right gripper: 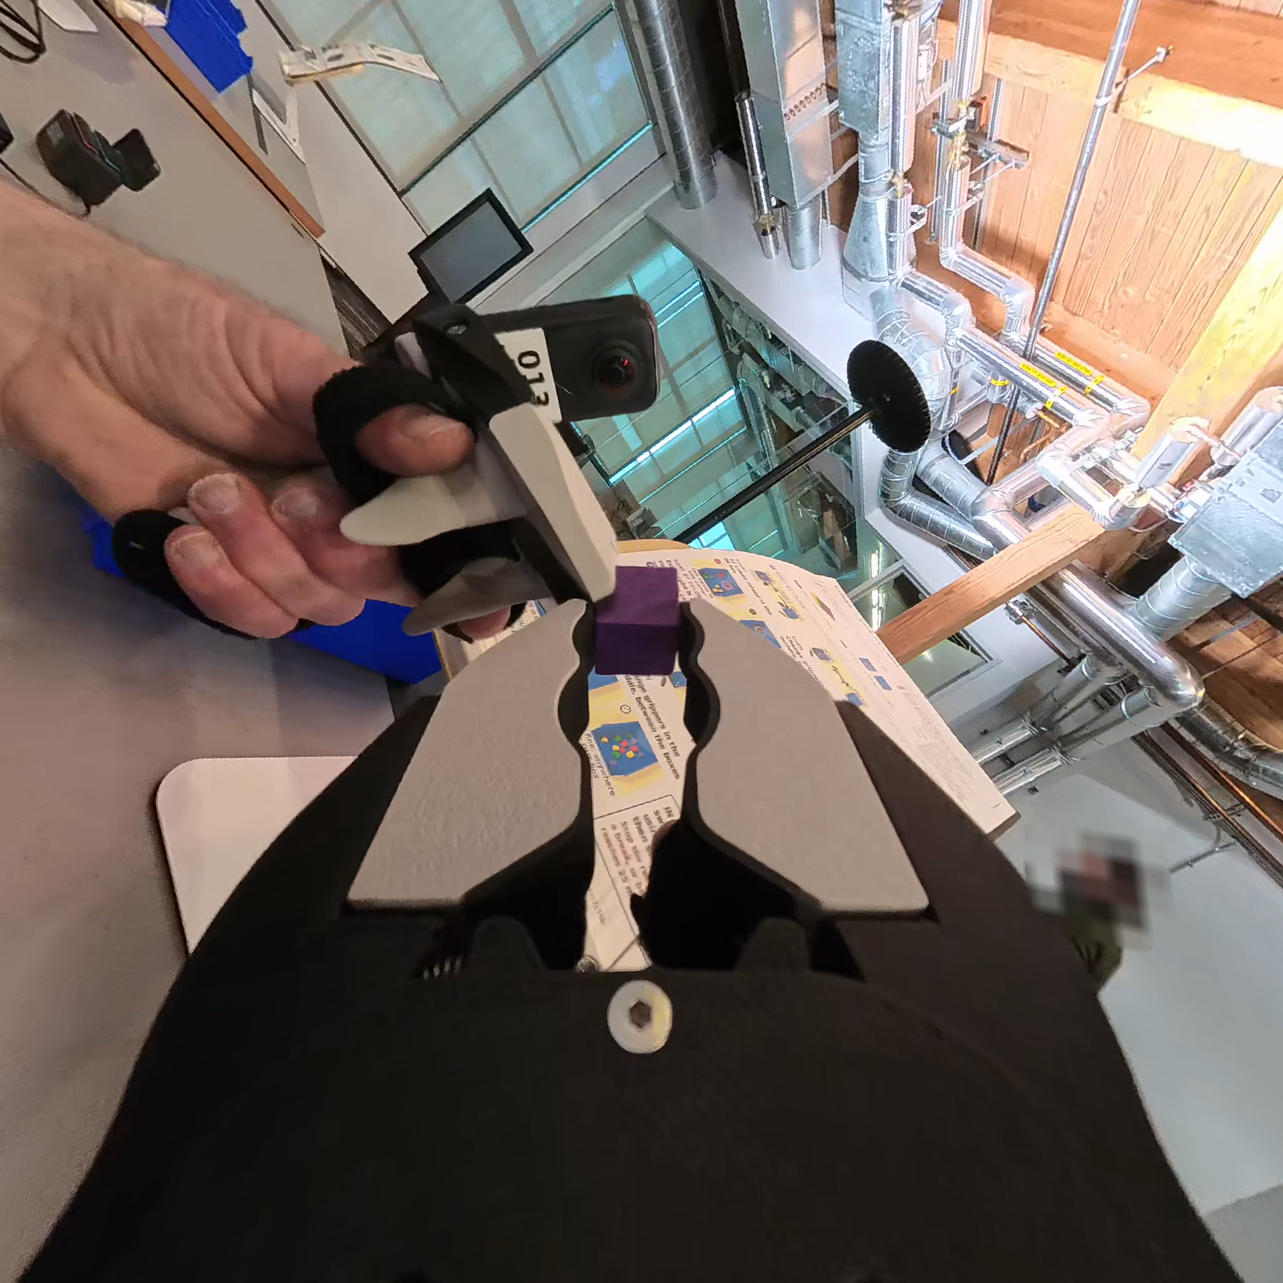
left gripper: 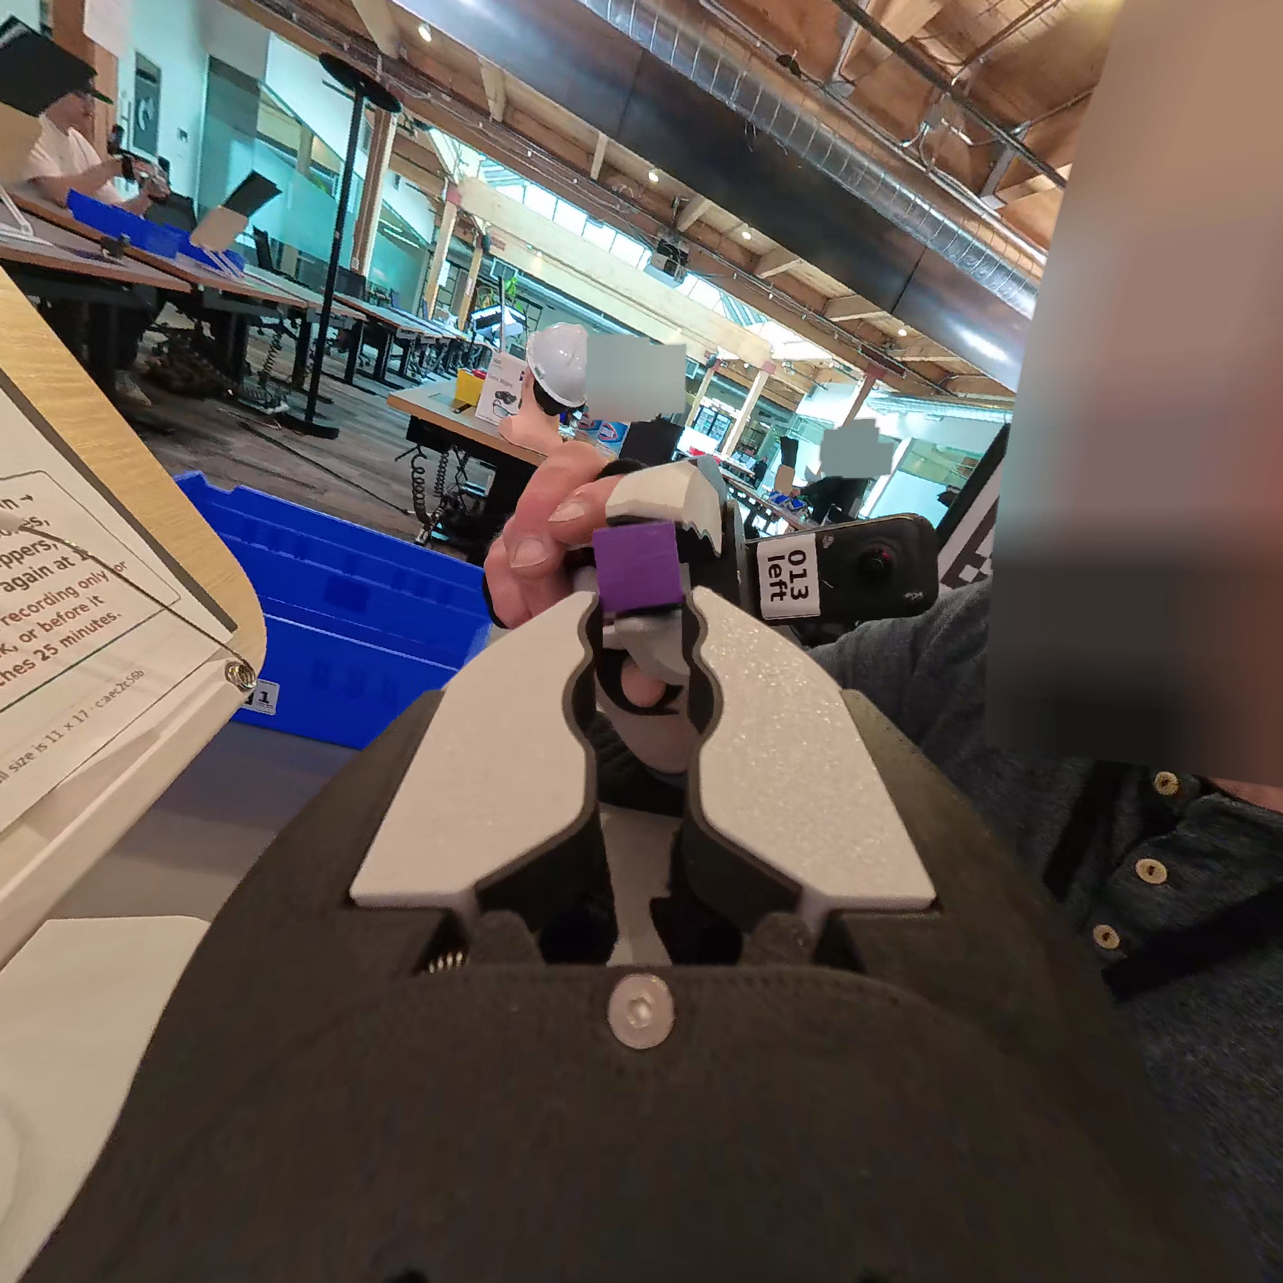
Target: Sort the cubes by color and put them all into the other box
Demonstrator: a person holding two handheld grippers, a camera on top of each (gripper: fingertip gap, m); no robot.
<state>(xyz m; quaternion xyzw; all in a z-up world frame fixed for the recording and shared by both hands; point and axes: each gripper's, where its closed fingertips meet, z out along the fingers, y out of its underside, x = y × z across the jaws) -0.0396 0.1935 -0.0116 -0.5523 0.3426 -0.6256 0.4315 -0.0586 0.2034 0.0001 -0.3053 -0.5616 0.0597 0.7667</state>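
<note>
Cube: one purple cube (right gripper: 636,620), held up in the air between the two tools, well above the table; no other cube shows in either view.
Right gripper (right gripper: 635,625): clenched on the cube, a pad pressed to each of two opposite faces, tips only, so most of the cube sticks out forward.
Left gripper (left gripper: 637,597): also closed on the same cube; in the right wrist view its upper finger (right gripper: 555,514) lies against the cube's top corner, and the left wrist view shows the cube sitting between its own tips.
Why held so: judged a hand-over from one gripper to the other. The two tools meet nose to nose at right angles, so each takes a different pair of faces and neither blocks the other.
Who gives, who takes: cannot be told from these views.
Hand (right gripper: 229,500): one in sight, fingers through black loops on the left gripper's handle.
Boxes: one blue box (left gripper: 347,611) beside the left gripper, low on the table; its inside is hidden, so whether it is the source or the goal cannot be told. More blue bins stand on far desks, no part of this.
Sheet: one printed instruction sheet (right gripper: 798,666) on a tilted board, behind the cube.
Risk: a shallow tip grip on both sides; if one lets go before the other squeezes firmly, the cube may drop.
</note>
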